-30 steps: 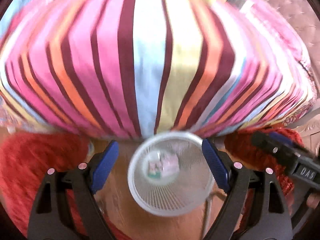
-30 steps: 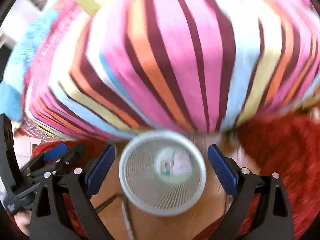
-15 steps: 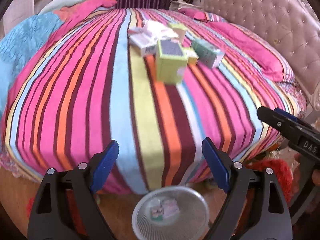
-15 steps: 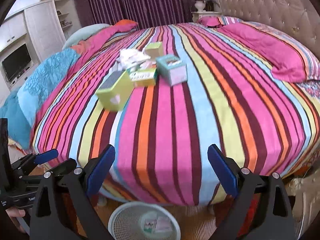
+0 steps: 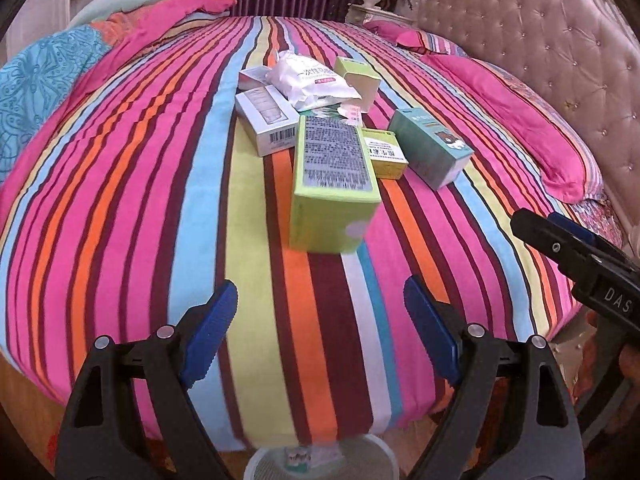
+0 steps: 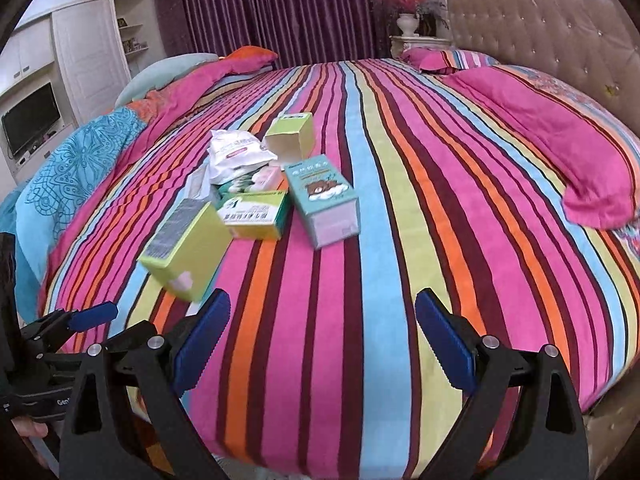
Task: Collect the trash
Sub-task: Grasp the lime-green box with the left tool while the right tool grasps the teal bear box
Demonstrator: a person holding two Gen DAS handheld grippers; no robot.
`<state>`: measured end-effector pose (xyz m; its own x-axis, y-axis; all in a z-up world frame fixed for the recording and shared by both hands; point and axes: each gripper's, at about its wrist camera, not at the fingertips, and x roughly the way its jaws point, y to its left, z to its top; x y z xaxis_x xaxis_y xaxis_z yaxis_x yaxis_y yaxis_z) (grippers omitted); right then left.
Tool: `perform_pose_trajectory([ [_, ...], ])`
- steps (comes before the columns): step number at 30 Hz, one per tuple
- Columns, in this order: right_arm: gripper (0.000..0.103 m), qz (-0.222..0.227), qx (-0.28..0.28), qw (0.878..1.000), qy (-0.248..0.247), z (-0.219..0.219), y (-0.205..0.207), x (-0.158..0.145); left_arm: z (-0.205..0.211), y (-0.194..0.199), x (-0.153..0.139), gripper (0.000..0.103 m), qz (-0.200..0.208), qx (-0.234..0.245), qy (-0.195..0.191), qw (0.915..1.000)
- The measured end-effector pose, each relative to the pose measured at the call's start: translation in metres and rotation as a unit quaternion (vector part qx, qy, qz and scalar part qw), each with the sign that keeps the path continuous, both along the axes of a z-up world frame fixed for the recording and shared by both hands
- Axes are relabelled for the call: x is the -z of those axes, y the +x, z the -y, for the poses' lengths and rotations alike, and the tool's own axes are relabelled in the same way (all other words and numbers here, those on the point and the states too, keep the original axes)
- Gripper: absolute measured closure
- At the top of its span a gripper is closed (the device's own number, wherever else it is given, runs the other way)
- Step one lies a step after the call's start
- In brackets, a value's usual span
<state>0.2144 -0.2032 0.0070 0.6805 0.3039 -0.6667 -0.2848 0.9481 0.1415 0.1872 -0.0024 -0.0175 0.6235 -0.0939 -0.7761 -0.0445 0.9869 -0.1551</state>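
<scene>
Left wrist view: both tools, left tool (image 5: pixel 320 320) and right tool (image 6: pixel 322 330), empty, jaws apart. I've swung up from the bin (image 5: pixel 320 460); boxes (image 5: pixel 334 184) on bed (image 5: pixel 120 200) come next.

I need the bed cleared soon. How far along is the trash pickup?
Done: a couple of small packs lie in the white basket. In hand: nothing; left gripper and right gripper jaws are open. Left: the large green box, teal box, white pouch and other boxes.

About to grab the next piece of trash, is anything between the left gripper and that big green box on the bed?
Nothing visible. The left gripper is open and empty, and only bare striped bedspread lies between it and the big green box.
</scene>
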Motion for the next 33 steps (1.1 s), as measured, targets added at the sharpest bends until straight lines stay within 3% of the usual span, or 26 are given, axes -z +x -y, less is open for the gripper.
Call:
perform_pose_trajectory([
  [20, 0.014, -0.006, -0.048, 0.998, -0.042, -0.012, 0.086, 0.015, 0.005, 0.072, 0.018, 0.02, -0.025, -0.029, -0.003, 0.9993],
  [33, 0.018, -0.025, -0.049, 0.997, -0.061, -0.027, 0.111, 0.028, 0.003, 0.089, 0.022, 0.021, -0.021, -0.041, 0.017, 0.9988],
])
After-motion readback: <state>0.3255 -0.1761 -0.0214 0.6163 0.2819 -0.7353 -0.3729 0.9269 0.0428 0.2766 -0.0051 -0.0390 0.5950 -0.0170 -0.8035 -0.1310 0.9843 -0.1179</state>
